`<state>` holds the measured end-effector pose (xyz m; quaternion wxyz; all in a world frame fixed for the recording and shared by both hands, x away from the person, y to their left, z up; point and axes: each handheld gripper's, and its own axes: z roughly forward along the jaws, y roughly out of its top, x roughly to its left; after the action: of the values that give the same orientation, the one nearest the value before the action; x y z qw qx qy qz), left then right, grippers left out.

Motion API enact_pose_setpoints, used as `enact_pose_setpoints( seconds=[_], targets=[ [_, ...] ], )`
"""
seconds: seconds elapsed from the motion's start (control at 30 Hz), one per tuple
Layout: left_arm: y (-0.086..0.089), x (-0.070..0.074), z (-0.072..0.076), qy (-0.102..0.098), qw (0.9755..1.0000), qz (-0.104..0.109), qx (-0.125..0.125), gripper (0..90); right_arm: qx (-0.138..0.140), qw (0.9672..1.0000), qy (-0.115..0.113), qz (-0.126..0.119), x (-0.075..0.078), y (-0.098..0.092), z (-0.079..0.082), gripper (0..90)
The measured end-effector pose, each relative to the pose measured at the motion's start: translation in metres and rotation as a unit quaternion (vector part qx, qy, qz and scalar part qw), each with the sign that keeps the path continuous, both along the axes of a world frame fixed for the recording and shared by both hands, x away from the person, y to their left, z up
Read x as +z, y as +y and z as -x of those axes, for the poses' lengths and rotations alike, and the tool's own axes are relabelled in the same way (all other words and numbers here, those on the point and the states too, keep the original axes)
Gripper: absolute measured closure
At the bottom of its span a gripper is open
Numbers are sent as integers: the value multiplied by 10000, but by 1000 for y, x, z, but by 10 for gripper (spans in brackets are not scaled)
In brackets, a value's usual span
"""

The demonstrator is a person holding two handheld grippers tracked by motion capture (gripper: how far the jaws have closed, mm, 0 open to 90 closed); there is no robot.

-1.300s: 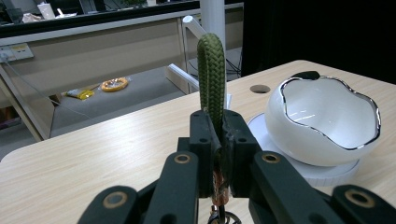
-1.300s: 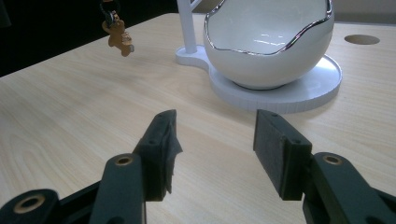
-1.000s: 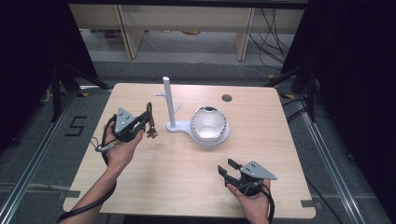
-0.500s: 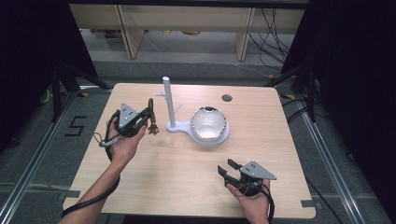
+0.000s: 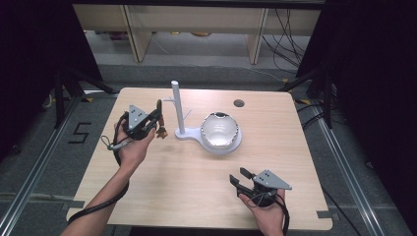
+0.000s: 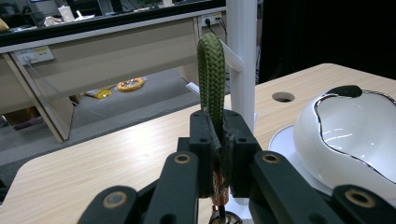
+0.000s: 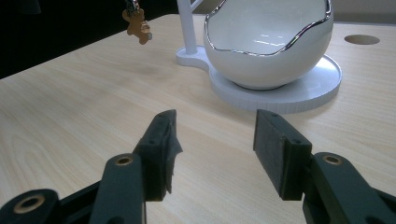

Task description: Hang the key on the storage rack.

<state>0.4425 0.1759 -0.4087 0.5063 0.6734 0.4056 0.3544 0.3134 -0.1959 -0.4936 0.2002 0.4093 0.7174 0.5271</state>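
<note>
The left gripper point(image 5: 156, 119) has its jaws clamped on a keychain: a green braided loop point(image 6: 211, 86) stands up out of them, and a small brown bear charm point(image 7: 137, 26) dangles below. The item hangs just beside the white stand post point(image 5: 177, 109), clear of the desk point(image 5: 162, 187). Judged light and limp: the cord is soft and will sag, and the charm will swing. Best hold is low on the loop, leaving its top free for a peg on the post; the peg is hard to make out here. The right gripper point(image 5: 239, 179) rests well apart from the post, jaws wide, holding nothing.
</note>
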Motion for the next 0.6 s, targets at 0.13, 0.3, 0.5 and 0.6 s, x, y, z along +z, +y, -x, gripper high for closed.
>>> enact_pose_setpoints(
  seconds=[0.13,0.3,0.5,0.6],
  targets=[
    [-1,2,-2,-3,10000,27,57,830,-14,10000,3,-1,0,-1,0,502],
    [-2,4,-6,-10,9999,0,112,829,0,10000,23,-3,0,-1,0,501],
    [-4,8,-10,-61,9999,-37,149,829,16,10000,8,-8,0,-1,0,501],
    [-6,8,-11,-88,9998,-92,156,829,-4,10000,36,-13,0,-1,0,501]
  ],
)
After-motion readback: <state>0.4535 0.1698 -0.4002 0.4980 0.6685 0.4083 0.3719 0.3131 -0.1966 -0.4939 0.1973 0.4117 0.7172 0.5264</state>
